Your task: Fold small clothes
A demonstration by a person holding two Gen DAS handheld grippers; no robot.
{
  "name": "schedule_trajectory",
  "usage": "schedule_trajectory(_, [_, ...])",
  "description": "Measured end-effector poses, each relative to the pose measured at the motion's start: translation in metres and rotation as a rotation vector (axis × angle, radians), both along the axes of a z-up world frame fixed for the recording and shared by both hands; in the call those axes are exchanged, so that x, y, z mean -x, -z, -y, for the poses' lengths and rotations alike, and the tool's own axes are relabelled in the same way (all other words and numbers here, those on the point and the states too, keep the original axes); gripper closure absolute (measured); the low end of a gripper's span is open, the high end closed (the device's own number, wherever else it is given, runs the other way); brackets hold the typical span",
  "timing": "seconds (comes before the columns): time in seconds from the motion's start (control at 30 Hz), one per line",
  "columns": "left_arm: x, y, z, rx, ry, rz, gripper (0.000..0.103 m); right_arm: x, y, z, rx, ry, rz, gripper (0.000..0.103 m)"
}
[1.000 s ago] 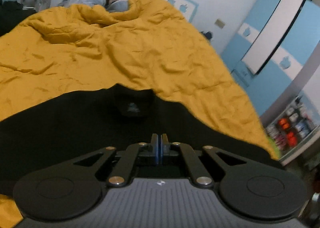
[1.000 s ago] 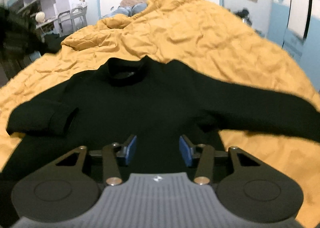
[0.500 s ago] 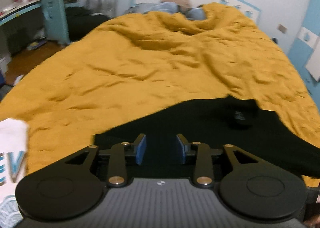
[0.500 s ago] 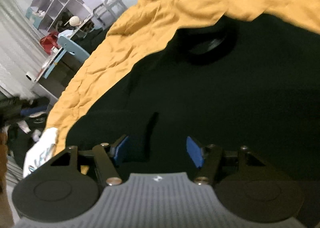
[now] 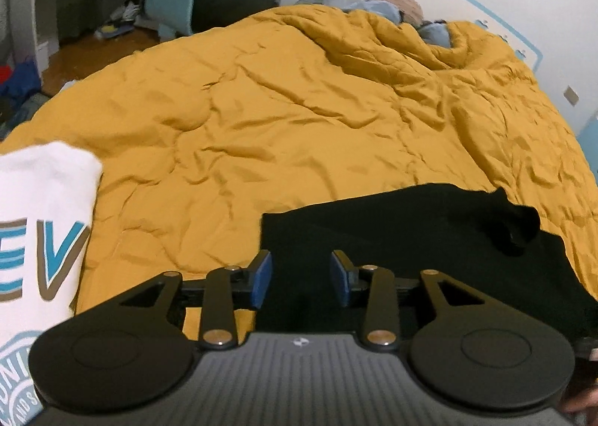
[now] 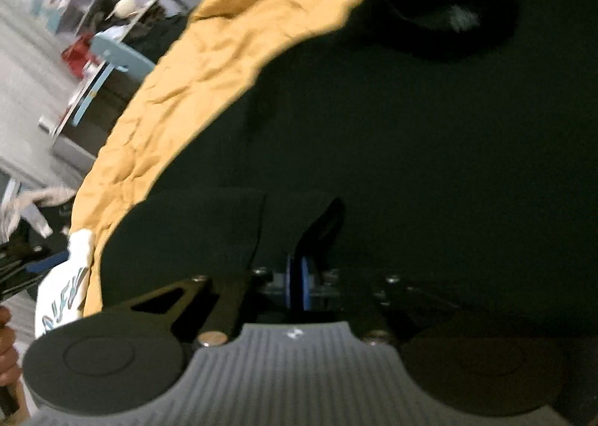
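- Your left tongs [image 5: 301, 278] hung over the near left edge of the black sweater [image 5: 411, 239], which lay spread flat on the bed's mustard duvet [image 5: 299, 108].
- Their 2 blue pads [image 5: 261, 276] stood apart and were spreading wider; the sweater's edge showed below the gap, but the pads pressed on nothing.
- Your right tongs [image 6: 298, 286] were pressed together, blue pads [image 6: 305, 286] meeting, with a raised fold of the black sweater [image 6: 411, 145] standing right at the tips; I could not tell for sure that cloth was pinched between them.
- The sweater's collar [image 6: 448, 26] lay at the far side, toward the headboard end.
- A folded white shirt with blue lettering [image 5: 37, 220] sat on the duvet left of the sweater, apart from it.
- A hand [image 6: 7, 351] showed at the left edge of the right wrist view.
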State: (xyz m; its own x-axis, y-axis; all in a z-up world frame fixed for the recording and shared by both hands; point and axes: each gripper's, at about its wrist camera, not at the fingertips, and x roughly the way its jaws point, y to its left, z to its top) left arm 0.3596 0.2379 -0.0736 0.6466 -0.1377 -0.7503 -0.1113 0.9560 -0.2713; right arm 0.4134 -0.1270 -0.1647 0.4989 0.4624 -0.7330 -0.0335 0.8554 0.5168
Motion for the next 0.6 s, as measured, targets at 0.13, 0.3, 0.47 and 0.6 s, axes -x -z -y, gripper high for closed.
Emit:
schedule_trajectory(0.13, [0.009,0.0,-0.009,0.026,-0.032,0.019,0.059,-0.013,-0.08,-0.011,0.016,-0.06,0.144,0.103])
schedule_trajectory(0.3, [0.021,-0.004,-0.008,0.051,-0.03,0.046,0.049,-0.029,-0.188,-0.016,0.046,-0.086,0.309,0.103])
schedule_trajectory(0.47, [0.026,0.004,0.019,0.058,0.054,0.05,0.033,-0.033,-0.27,0.003,0.089,-0.038,0.421,0.103])
schedule_trajectory(0.6, [0.02,0.022,0.056,0.05,0.153,0.039,0.028,-0.027,-0.311,0.03,0.135,0.004,0.464,0.103])
